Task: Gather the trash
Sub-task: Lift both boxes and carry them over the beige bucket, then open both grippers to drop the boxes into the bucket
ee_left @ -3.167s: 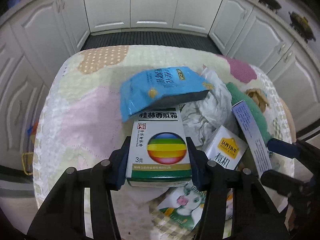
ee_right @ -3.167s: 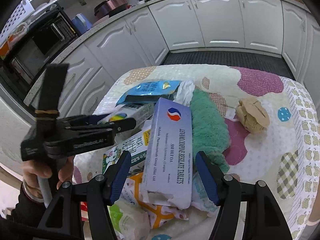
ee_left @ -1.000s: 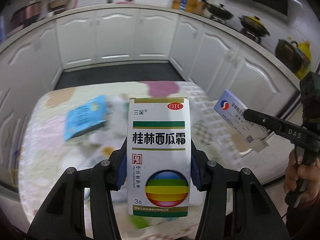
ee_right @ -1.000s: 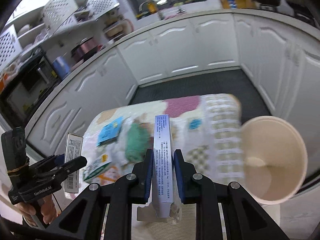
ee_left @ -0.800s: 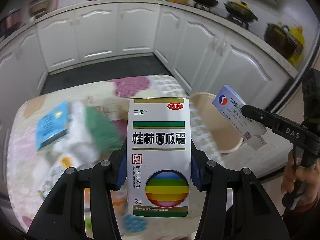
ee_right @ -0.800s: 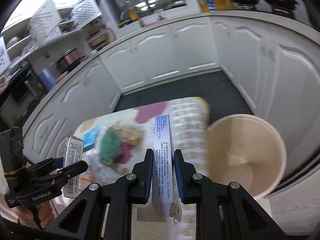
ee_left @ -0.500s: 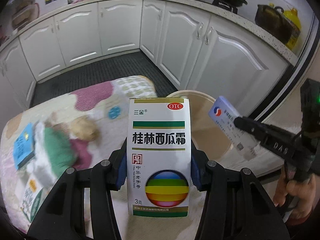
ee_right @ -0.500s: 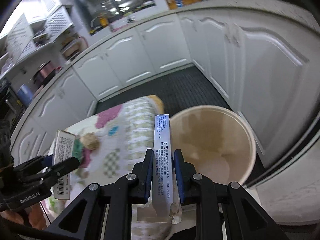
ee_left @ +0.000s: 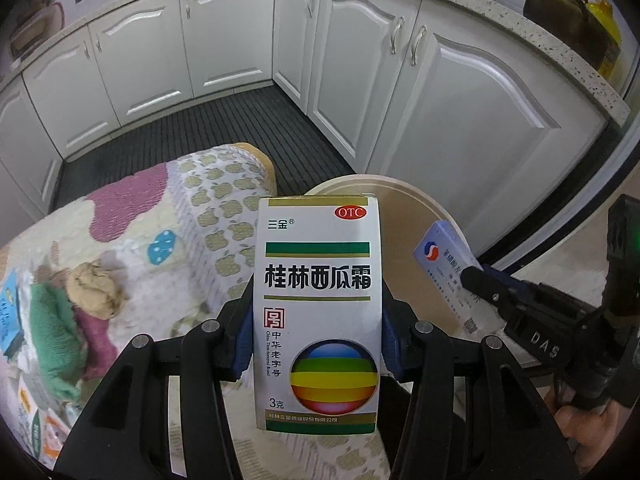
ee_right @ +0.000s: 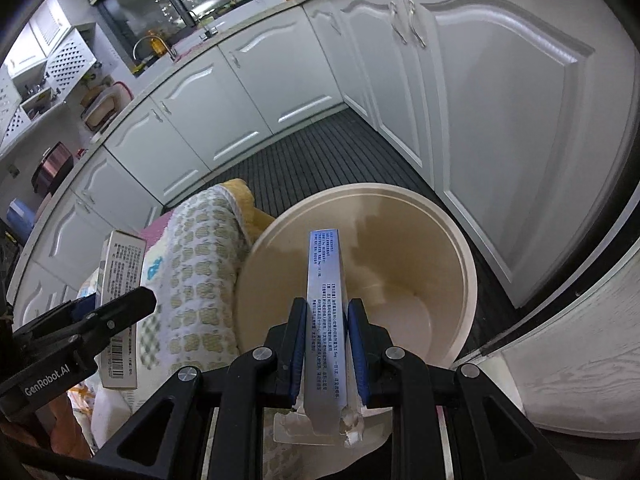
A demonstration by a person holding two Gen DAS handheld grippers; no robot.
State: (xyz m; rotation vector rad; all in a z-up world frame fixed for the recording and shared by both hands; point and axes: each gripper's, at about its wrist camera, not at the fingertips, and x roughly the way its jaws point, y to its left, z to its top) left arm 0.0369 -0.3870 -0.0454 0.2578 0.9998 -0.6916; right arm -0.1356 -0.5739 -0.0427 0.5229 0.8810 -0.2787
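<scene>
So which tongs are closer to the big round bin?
Right. The right tongs hold the thin blue box over the bin. The left tongs, holding the white box, sit beside it, by the table.

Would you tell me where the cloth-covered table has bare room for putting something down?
The apple-print corner of the table beside the bin is bare. It gets crowded past the crumpled brown paper and green cloth.

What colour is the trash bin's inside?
Cream-beige trash bin, seen best in the right wrist view.
</scene>
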